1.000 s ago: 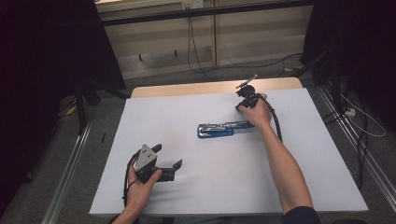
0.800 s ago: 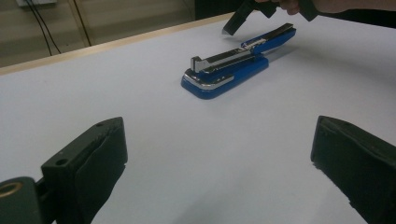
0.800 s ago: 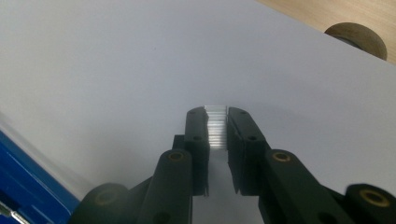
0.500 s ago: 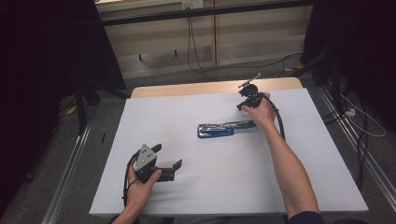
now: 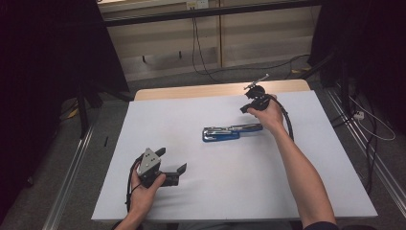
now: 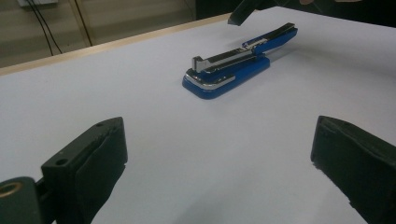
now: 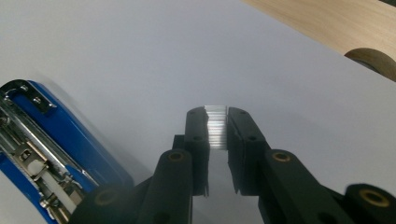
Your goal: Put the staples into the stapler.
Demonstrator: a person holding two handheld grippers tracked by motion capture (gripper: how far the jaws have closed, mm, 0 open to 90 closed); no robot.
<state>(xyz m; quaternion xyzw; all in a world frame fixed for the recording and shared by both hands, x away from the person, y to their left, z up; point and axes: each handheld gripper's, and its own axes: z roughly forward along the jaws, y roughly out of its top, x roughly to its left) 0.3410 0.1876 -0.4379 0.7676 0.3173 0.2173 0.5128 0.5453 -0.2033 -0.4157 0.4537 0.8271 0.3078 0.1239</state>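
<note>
White tabletop (image 5: 297, 187), stapler (image 5: 230, 132) lengthwise left-right; left jaws apart, right jaws clamped on staple strip (image 7: 216, 128).

My stapler (image 5: 226, 132) is bright blue, with a silvery chrome magazine and a chrome band round its nose. The strip of staples (image 7: 216, 125) between my right gripper's (image 7: 216, 122) jaws is shiny silver. Both grippers are matt black; the left gripper (image 5: 168, 162) carries a grey plate with a touch of red beneath it. The table cover (image 5: 191, 110) is plain white, and pale wood shows along the tabletop's (image 5: 191, 91) far edge.
</note>
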